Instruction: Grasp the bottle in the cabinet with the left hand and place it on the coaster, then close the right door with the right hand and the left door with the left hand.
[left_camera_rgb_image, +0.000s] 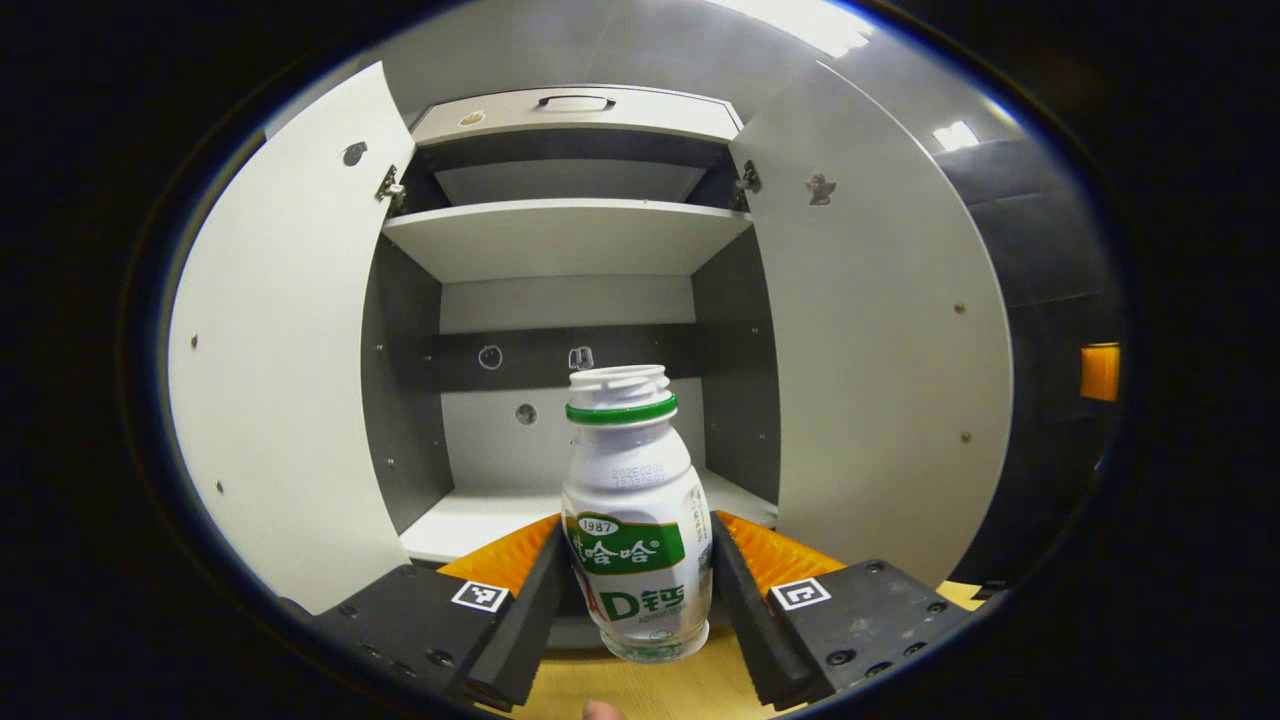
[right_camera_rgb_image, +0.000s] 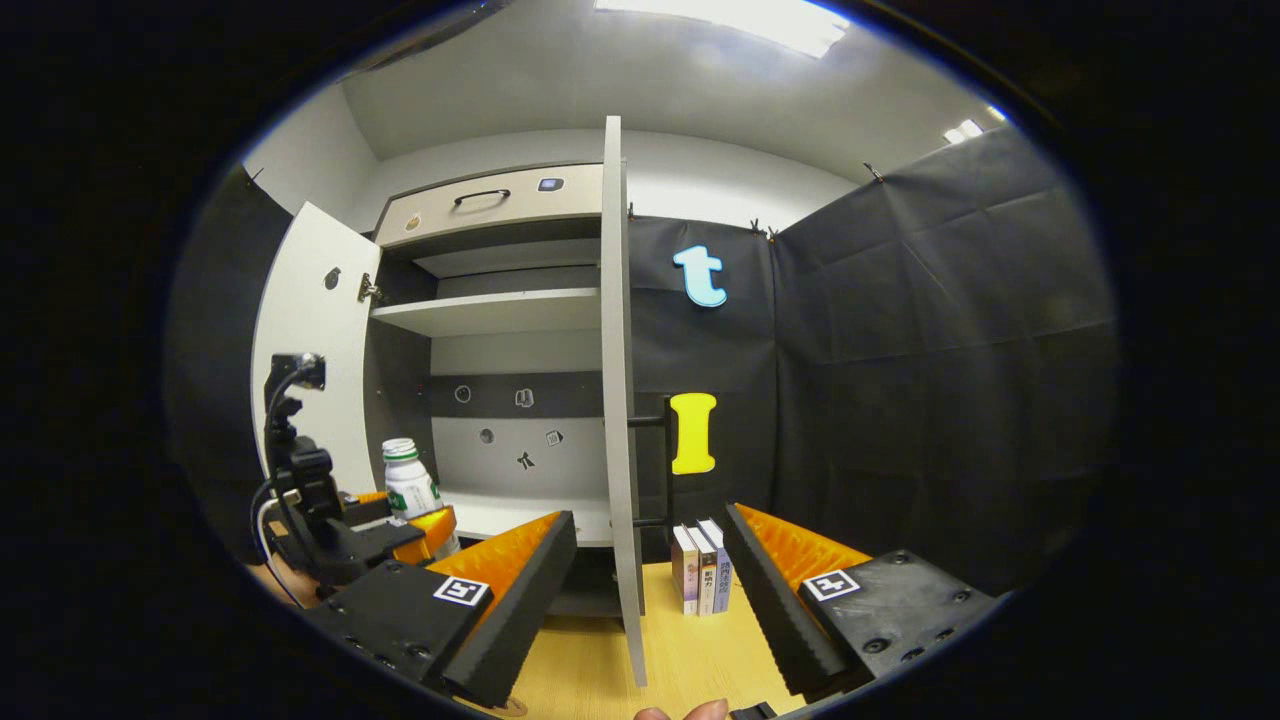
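A white bottle (left_camera_rgb_image: 636, 520) with a green neck ring and green label stands upright between my left gripper's (left_camera_rgb_image: 640, 590) two fingers, which press on its sides. It hangs just in front of the open cabinet (left_camera_rgb_image: 560, 240), above the wooden tabletop (left_camera_rgb_image: 650, 690). Both doors stand open: the left door (left_camera_rgb_image: 290, 350) and the right door (left_camera_rgb_image: 880, 340). In the right gripper view, my right gripper (right_camera_rgb_image: 650, 575) is open and holds nothing, with the right door's edge (right_camera_rgb_image: 620, 400) straight ahead between its fingers. The left gripper (right_camera_rgb_image: 420, 530) with the bottle (right_camera_rgb_image: 408, 480) is at the left.
A shelf (left_camera_rgb_image: 565, 235) divides the cabinet, and a drawer with a handle (left_camera_rgb_image: 575, 102) sits on top. Three small books (right_camera_rgb_image: 700, 568) stand on the wooden table (right_camera_rgb_image: 700, 650) to the right of the right door. A fingertip (right_camera_rgb_image: 690, 712) shows at the bottom edge.
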